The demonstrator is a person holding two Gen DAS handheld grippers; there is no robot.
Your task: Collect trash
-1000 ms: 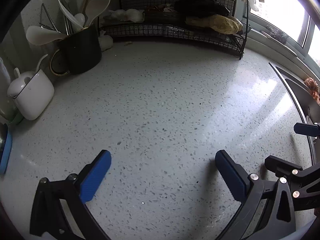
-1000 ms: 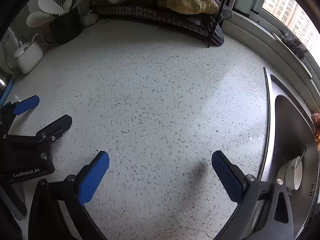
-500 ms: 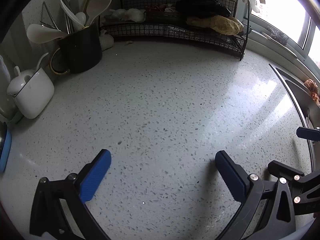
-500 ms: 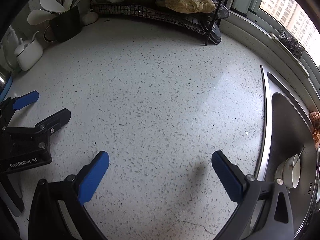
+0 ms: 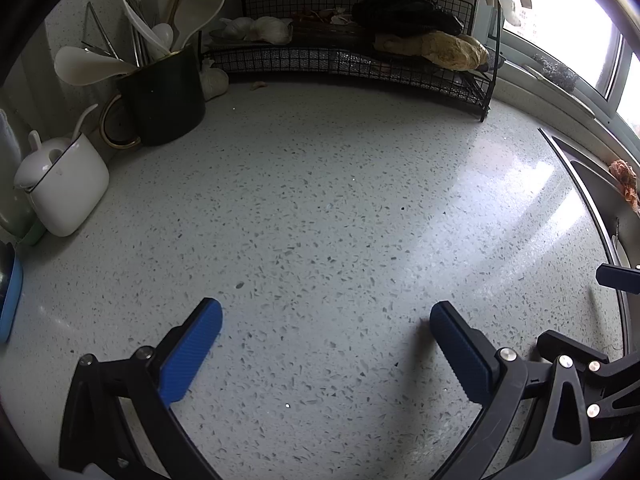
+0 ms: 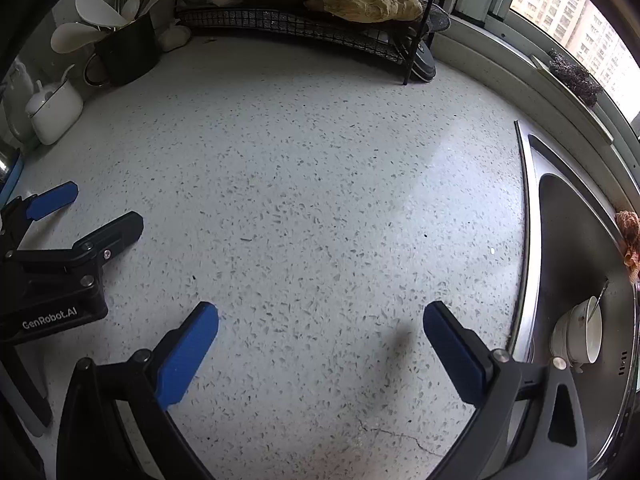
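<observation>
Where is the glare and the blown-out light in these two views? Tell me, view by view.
Left wrist view: the window at upper right is blown out white, with a bright sheen on the countertop below it. Right wrist view: milder; buildings show through the window, only a soft pale patch on the counter, edges bent by fisheye.

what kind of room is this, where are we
Most likely a home kitchen counter. A dark pot of spoons and ladles stands at the back of the speckled countertop, a steel sink with a cup lies to the right, and a wire rack holds food.
</observation>
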